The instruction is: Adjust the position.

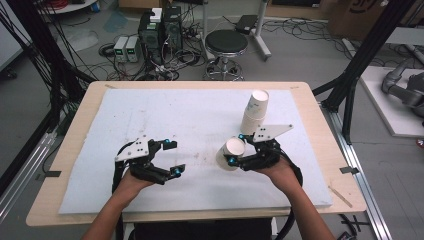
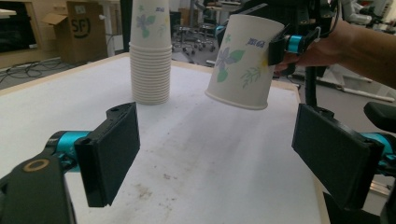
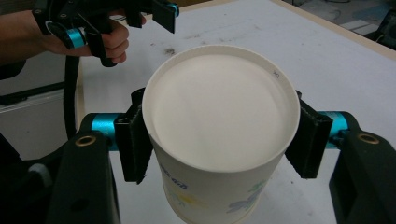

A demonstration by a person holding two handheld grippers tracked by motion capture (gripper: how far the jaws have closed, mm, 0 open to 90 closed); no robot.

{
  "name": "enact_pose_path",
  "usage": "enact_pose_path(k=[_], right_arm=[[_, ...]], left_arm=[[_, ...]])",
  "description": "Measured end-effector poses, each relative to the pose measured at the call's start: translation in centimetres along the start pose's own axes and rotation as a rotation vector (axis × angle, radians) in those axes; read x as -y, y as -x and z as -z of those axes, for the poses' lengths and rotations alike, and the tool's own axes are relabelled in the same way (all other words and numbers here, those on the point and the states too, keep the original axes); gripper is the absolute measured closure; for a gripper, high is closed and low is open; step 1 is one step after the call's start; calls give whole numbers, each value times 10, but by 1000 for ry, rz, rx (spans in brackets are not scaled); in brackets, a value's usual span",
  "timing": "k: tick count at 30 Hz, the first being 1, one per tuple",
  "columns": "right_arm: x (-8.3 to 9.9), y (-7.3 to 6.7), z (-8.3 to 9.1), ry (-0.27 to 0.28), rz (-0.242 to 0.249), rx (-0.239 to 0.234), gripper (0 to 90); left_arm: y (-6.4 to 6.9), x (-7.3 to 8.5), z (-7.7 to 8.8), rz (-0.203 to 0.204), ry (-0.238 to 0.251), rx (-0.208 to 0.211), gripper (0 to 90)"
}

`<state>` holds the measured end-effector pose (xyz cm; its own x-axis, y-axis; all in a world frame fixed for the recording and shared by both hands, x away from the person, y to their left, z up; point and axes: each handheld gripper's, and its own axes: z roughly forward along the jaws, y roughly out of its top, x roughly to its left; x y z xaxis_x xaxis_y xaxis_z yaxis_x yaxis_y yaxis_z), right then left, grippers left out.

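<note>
Paper cup, white with a flower print, clamped upside down between right gripper jaws, held tilted in the air above white table mat. Left gripper spread wide, empty, low over mat. Risk, by judgement: thin wall crushed or slipping from too hard a squeeze. Tall stack of matching inverted cups near, easily toppled by a careless sweep.

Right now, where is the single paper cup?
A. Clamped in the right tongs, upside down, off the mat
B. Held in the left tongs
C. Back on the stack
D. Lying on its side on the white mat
A: the right tongs clamp the cup, base up, clear of the mat.
</note>
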<state>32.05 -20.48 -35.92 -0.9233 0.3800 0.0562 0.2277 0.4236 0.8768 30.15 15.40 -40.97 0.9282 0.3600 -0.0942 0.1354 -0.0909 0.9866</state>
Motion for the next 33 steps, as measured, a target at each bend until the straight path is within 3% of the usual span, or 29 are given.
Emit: enact_pose_path(k=[13, 22, 33], right_arm=[[-10, -10, -19, -7, 20, -77, 353], [-13, -15, -26, -16, 33, -101, 353], [-15, -20, -31, 2, 34, -162, 353]], left_arm=[[9, -1, -44, -46, -72, 99, 157], [14, -2, -58, -56, -66, 123, 158], [17, 0, -69, -61, -85, 168, 195]])
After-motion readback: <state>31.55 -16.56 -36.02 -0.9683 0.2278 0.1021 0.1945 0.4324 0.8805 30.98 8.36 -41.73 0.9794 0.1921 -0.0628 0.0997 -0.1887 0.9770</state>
